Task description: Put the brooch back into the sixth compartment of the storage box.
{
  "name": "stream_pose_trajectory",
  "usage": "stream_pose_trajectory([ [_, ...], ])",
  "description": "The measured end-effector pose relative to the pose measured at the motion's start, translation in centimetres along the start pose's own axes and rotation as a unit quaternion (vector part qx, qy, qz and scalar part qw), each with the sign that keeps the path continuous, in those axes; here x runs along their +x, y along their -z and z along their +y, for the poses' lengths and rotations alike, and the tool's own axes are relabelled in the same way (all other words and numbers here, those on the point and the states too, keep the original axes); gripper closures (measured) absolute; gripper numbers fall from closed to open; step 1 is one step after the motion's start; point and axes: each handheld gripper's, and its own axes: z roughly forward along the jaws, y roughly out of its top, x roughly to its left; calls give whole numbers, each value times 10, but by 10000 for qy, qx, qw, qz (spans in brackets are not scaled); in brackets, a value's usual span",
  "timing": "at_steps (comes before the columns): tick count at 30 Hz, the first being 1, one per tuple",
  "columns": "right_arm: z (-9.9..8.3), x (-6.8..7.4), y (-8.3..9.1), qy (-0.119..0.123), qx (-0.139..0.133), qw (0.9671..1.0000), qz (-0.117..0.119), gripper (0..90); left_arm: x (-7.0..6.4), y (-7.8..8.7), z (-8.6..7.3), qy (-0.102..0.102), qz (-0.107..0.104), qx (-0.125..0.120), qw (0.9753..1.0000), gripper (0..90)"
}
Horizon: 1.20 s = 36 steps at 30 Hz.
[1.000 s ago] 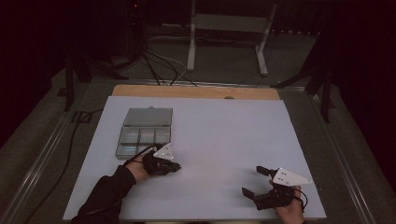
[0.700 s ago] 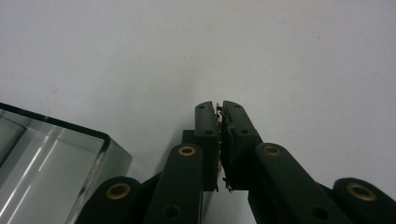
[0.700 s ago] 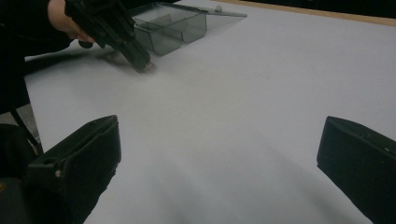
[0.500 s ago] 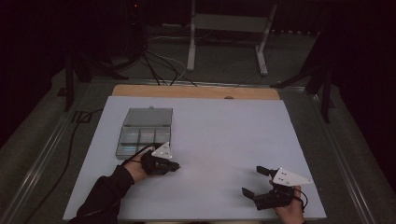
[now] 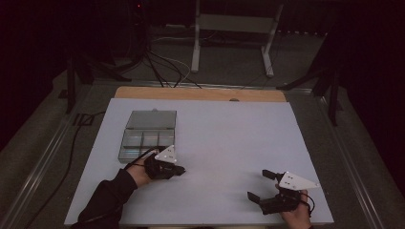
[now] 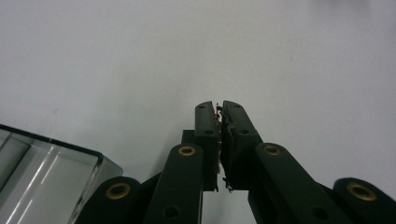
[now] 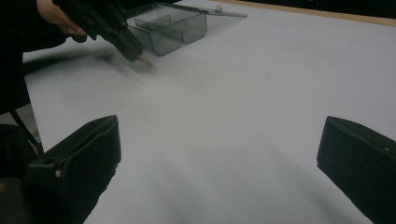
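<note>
White bench (image 5: 229,143) spans my frame, a clear compartment box (image 5: 148,136) left of centre, my left tongs (image 5: 180,169) just below it pinching something tiny, my right tongs (image 5: 260,185) spread wide at lower right.

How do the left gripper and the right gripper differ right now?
The left gripper has its jaws closed, pinching something small; the right gripper has its jaws wide apart and empty. The left sits beside the clear compartment box; the right is over bare white table. Both are black and hand-held.
</note>
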Motion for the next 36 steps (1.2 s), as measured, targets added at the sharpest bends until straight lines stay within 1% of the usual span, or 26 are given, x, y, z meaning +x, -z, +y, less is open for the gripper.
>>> stream_pose_trajectory([
  [1, 0, 0, 0, -3, 10, 10000, 0, 0, 0, 1, 1, 24, -3, -6, 10000, 877],
  [3, 0, 0, 0, 4, 5, 10000, -4, 0, -1, 2, 2, -20, -9, -21, 10000, 877],
  [4, 0, 0, 0, 3, -3, 10000, 4, 0, -1, 2, 3, 1, -13, -54, 10000, 877],
  [5, 0, 0, 0, -2, -2, 10000, 5, 0, -1, 4, 3, -112, -7, 3, 9999, 877],
  [6, 0, 0, 0, -4, 11, 10000, 3, 0, -2, 3, 3, -36, -15, -79, 10000, 876],
  [7, 0, 0, 0, -6, 13, 10000, 6, 0, -2, 4, 3, -7, -31, -110, 9999, 877],
  [10, 0, 0, 0, -5, 2, 10000, 5, 0, -1, 6, 4, -49, -35, -96, 9999, 876],
  [11, 0, 0, 0, -4, 12, 10000, 7, 0, -1, 7, 4, -8, -26, -153, 9999, 876],
  [13, 0, 0, 0, -7, 15, 10000, 3, 0, -1, 8, 5, 13, -12, -171, 9999, 876],
  [16, 0, 0, -1, -4, 19, 10000, 6, 0, 0, 11, 6, -26, -11, -142, 9999, 876],
  [18, 0, 0, -1, -5, 28, 10000, 4, 0, 0, 11, 6, 42, -12, -216, 9998, 876],
  [24, 0, 0, -1, -13, 30, 10000, 27, 0, 0, 17, 9, 81, 24, -289, 9995, 876],
  [26, 0, 1, -1, -9, 18, 10000, 25, 0, 0, 19, 10, 58, 39, -334, 9994, 876],
  [28, 0, 0, -1, -4, 37, 10000, 29, 0, 1, 20, 11, 118, -3, -452, 9989, 876],
  [32, 0, 0, -1, -3, 21, 10000, 34, 0, 1, 22, 12, 88, 25, -458, 9989, 876],
  [33, 0, 0, -1, -2, 30, 10000, 35, 0, 1, 22, 12, 90, 58, -456, 9989, 876],
  [36, 0, 0, -1, 4, 33, 10000, 25, 0, 2, 24, 12, 109, 70, -493, 9987, 876],
])
